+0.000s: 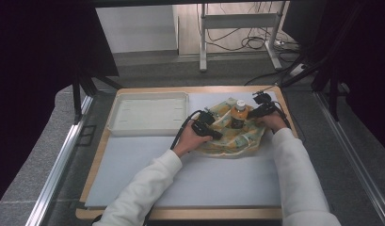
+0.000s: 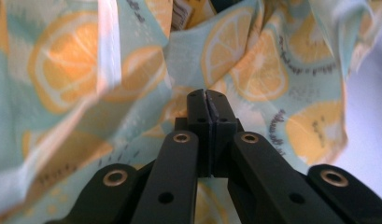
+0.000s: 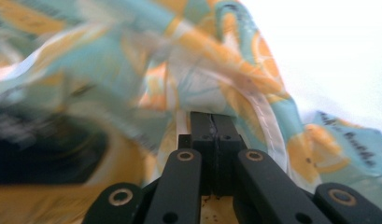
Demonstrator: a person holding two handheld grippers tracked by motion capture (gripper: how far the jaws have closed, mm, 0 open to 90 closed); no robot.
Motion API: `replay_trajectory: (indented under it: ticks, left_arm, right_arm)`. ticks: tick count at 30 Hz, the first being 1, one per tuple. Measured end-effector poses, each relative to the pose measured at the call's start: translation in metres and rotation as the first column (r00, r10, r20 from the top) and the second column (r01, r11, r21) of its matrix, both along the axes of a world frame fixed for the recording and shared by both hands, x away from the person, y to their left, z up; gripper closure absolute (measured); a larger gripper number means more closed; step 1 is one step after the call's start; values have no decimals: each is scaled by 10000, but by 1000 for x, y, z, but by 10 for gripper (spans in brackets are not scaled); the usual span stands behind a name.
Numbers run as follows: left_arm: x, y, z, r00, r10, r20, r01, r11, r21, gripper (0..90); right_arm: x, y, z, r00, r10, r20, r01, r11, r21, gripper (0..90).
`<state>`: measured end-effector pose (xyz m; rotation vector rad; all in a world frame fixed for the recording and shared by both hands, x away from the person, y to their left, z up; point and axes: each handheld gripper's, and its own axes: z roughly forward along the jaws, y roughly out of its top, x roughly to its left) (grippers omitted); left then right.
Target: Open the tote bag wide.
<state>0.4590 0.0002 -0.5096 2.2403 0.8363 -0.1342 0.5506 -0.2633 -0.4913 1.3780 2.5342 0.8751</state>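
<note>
A cloth bag [image 1: 232, 140] printed with lemon slices on pale teal lies crumpled at the table's far right. An orange bottle [image 1: 238, 114] with a white cap stands upright among its folds. My left gripper [image 1: 213, 127] is at the bag's left edge, and its jaws are shut on the fabric [image 2: 254, 70], which gathers at the tips [image 2: 207, 95]. My right gripper [image 1: 252, 114] is at the bag's right side, just right of the bottle. It is shut on a fold of the bag [image 3: 202, 88] beside a white seam, with the tips [image 3: 212, 116] under the cloth.
A shallow white tray [image 1: 148, 115] sits at the far left of the table, next to the bag. A pale mat [image 1: 204, 179] covers the wooden tabletop [image 1: 97, 165]. Metal rails run along both sides, and a stand with cables is beyond the far edge.
</note>
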Motion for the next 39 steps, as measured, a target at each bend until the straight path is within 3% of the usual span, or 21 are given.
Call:
replay_trajectory:
  ticks: [5, 10, 18, 22, 31, 39]
  left_arm:
    - [-1, 2, -3, 10000, -33, -63, 33, 10000, 38, 899]
    - [-3, 3, -2, 10000, 17, 36, -17, 10000, -30, 898]
    - [-11, 10, 25, 9978, 174, 638, -130, 9975, -689, 899]
    - [-18, 19, 35, 9962, 380, 783, -308, 9953, -913, 898]
    - [-37, 42, 47, 9903, 713, 1196, -573, 9916, -1164, 886]
    - [-58, 71, 49, 9837, 1057, 1452, -854, 9865, -1394, 877]
  right_arm:
    - [6, 0, -7, 9990, -440, 71, 441, 9988, -221, 891]
    - [0, 1, -1, 9990, -347, 287, 358, 9985, -402, 890]
    - [-25, -9, 40, 9914, -154, 1298, 157, 9999, -11, 891]
    - [-42, -13, 53, 9860, 173, 1657, -173, 9998, -15, 891]
    - [-72, -25, 63, 9792, 681, 1912, -703, 9975, 46, 890]
    - [-93, -29, 68, 9716, 1119, 2086, -1169, 9931, 119, 889]
